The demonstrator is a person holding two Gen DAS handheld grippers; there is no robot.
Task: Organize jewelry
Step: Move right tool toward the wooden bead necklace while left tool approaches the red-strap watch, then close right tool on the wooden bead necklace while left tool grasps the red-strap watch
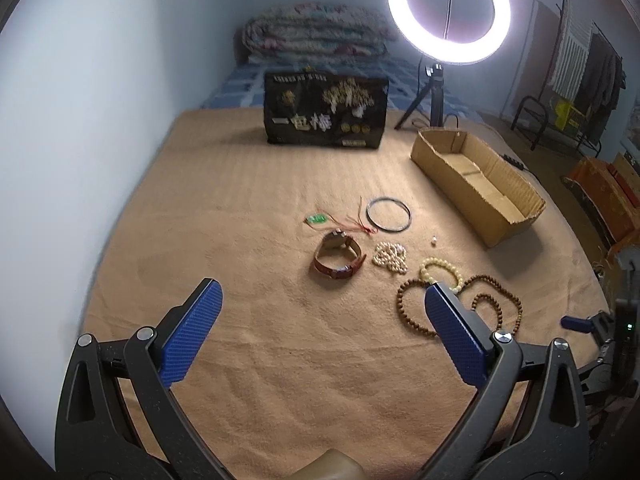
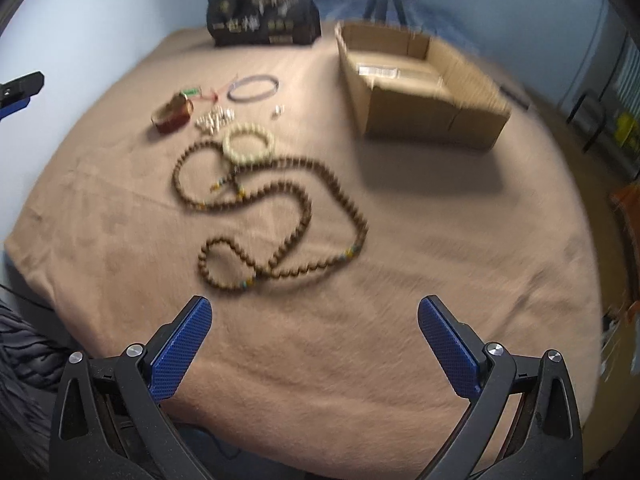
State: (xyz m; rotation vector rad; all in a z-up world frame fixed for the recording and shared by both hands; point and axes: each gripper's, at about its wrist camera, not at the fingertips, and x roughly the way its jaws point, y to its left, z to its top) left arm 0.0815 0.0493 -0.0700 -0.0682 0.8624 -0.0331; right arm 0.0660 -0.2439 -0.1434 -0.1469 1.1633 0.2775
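A tan blanket (image 1: pixel 260 208) covers the bed, lit by a white ring light (image 1: pixel 449 12). The left gripper (image 1: pixel 320 300) hovers above it with jaws spread wide, holding nothing. The right gripper (image 2: pixel 314 316) is equally wide open and empty, just short of the long brown wooden bead necklace (image 2: pixel 296 200). An open cardboard box (image 2: pixel 432 120) sits beyond, apart from the jewelry.

I see a matt, fuzzy tan blanket (image 1: pixel 260 208) under dull wooden-looking beads (image 2: pixel 280 216). The box (image 1: pixel 480 184) is plain corrugated cardboard. My gripper pads (image 2: pixel 180 356) look like textured blue plastic.
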